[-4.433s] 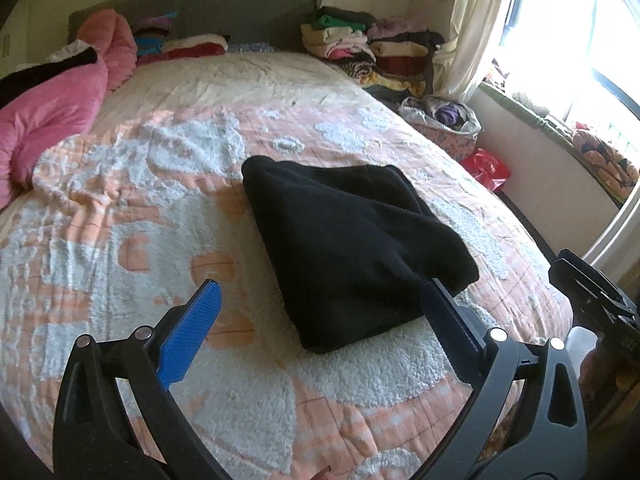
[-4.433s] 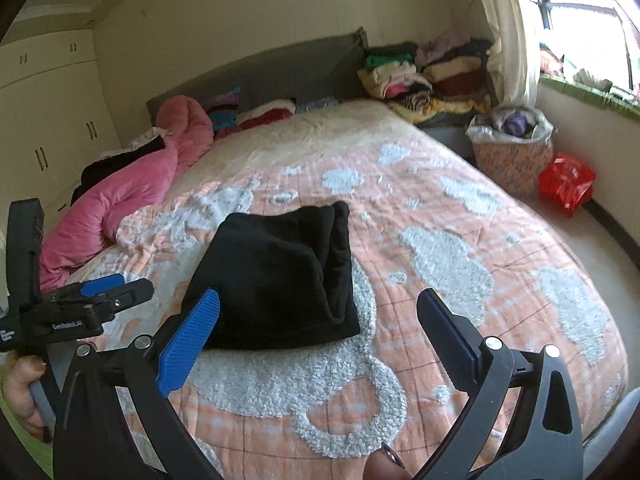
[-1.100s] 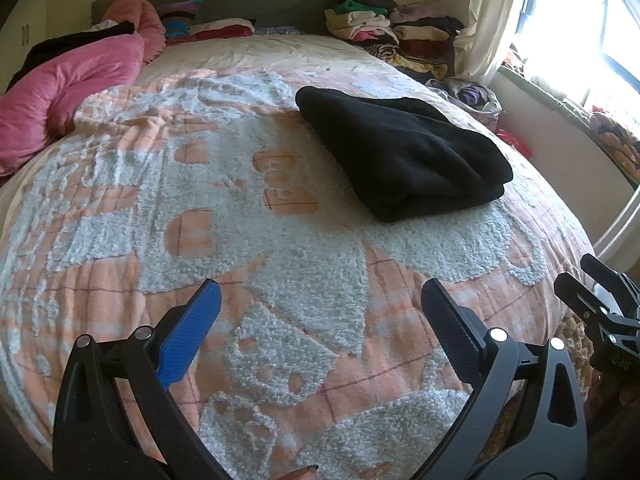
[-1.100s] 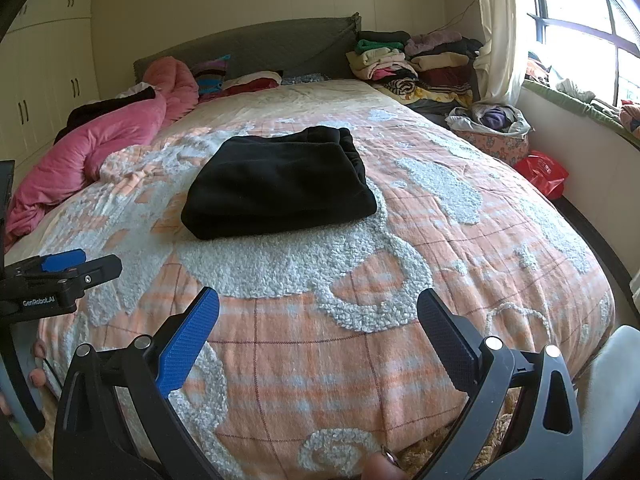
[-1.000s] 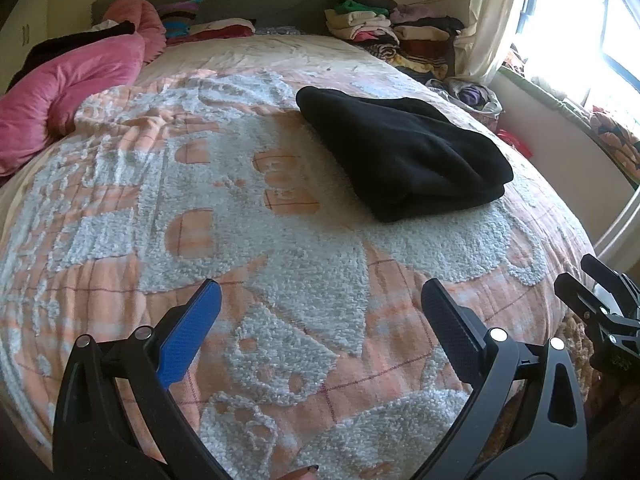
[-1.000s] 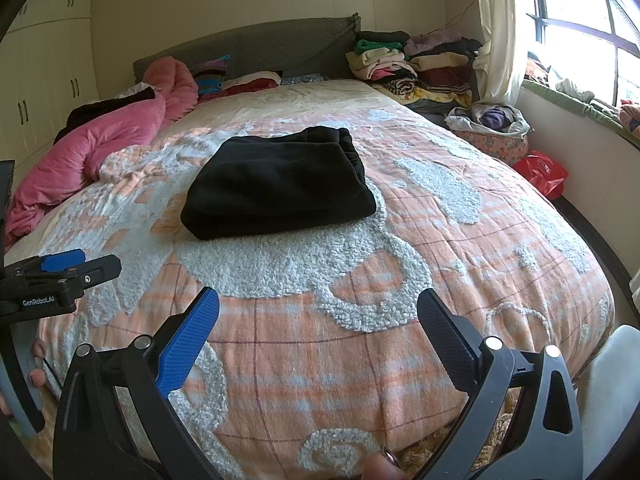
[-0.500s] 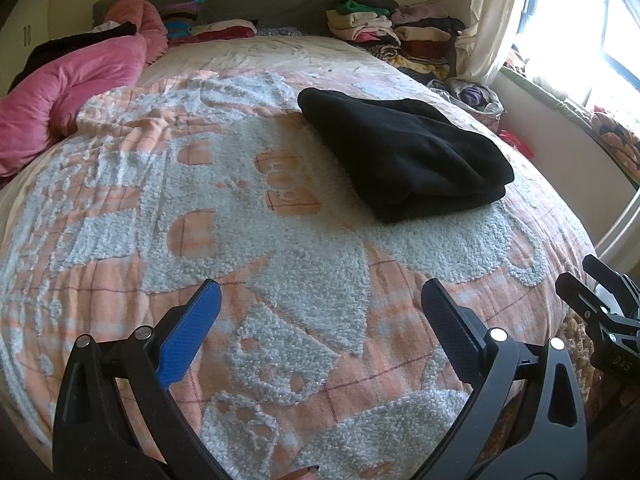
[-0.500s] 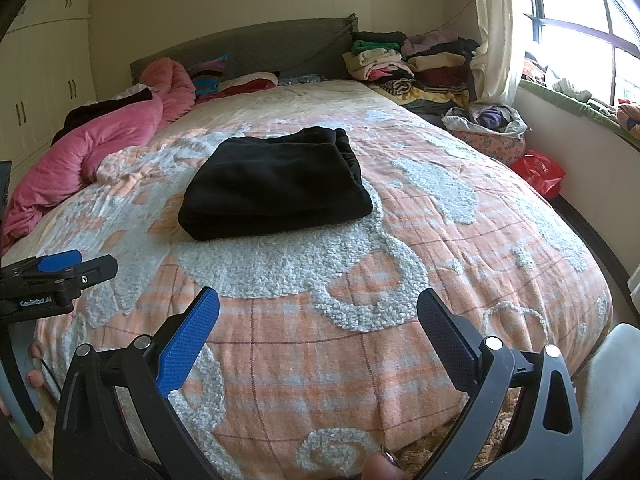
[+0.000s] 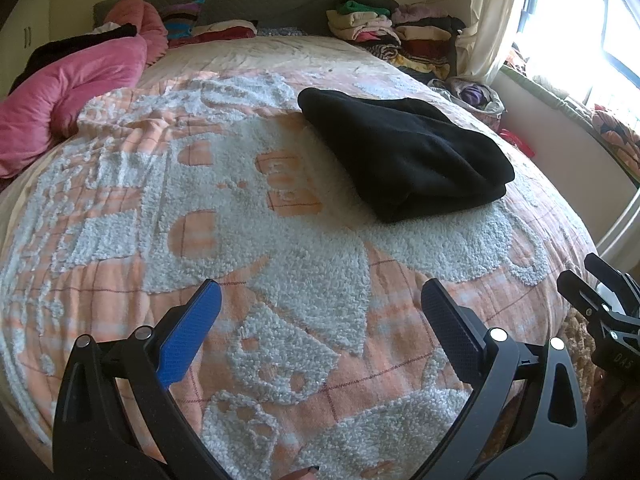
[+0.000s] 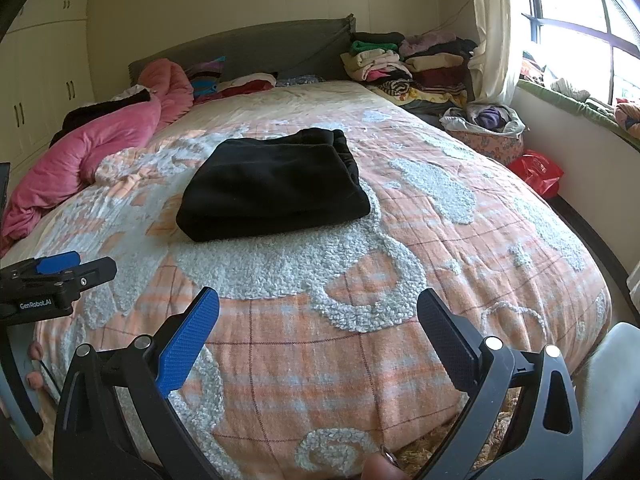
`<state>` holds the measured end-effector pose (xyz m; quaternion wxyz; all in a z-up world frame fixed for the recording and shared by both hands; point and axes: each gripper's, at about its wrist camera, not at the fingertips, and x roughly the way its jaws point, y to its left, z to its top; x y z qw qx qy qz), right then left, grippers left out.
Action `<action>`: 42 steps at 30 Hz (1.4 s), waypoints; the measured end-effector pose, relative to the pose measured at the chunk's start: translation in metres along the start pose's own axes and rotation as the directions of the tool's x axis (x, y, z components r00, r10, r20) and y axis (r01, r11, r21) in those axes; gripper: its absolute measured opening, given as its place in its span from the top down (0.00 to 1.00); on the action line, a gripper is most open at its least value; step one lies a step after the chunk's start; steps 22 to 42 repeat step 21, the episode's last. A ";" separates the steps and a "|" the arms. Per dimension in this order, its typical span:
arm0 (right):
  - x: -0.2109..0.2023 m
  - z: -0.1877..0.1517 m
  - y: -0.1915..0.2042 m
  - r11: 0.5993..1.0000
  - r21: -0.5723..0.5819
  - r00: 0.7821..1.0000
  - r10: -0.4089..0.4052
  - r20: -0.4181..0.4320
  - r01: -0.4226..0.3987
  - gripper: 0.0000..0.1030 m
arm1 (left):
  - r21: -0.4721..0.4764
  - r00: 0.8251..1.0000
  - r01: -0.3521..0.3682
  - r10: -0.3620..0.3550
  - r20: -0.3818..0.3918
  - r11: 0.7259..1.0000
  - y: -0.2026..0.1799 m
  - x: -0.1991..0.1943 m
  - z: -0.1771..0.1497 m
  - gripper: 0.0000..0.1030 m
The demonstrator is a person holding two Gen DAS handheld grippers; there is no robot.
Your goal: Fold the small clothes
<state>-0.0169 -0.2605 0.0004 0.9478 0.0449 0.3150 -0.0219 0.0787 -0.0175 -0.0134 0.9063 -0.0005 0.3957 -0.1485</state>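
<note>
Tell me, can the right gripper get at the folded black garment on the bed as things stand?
Probably yes. The right gripper is open and empty, and only bare blanket lies between it and the black garment; it would need a forward reach.

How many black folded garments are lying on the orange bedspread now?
1: the black folded garment lies alone on the middle of the orange bedspread, ahead of both open grippers. The piles near the headboard are not counted.

A folded black garment (image 9: 404, 156) lies on the orange-and-white bedspread (image 9: 224, 216), well beyond the left gripper (image 9: 320, 308), whose jaws stand wide apart above the near edge, holding nothing.
</note>
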 end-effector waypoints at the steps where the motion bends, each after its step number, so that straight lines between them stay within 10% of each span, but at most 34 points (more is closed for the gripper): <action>1: 0.000 0.000 0.001 1.000 0.000 1.000 0.000 0.000 0.000 0.04 | -0.002 1.000 -0.001 0.001 0.000 1.000 0.000 0.000 0.000 0.09; 15: -0.011 0.004 -0.025 0.994 0.092 0.998 -0.057 0.028 0.054 0.04 | -0.048 0.999 -0.031 0.031 -0.019 0.998 0.009 0.004 0.004 0.09; 21: -0.034 0.004 -0.124 0.910 0.285 0.947 -0.320 0.025 0.300 0.04 | -0.115 0.993 -0.119 0.117 -0.026 0.986 0.041 0.006 0.015 0.09; 42: -0.034 0.004 -0.124 0.910 0.285 0.947 -0.320 0.025 0.300 0.04 | -0.115 0.993 -0.119 0.117 -0.026 0.986 0.041 0.006 0.015 0.09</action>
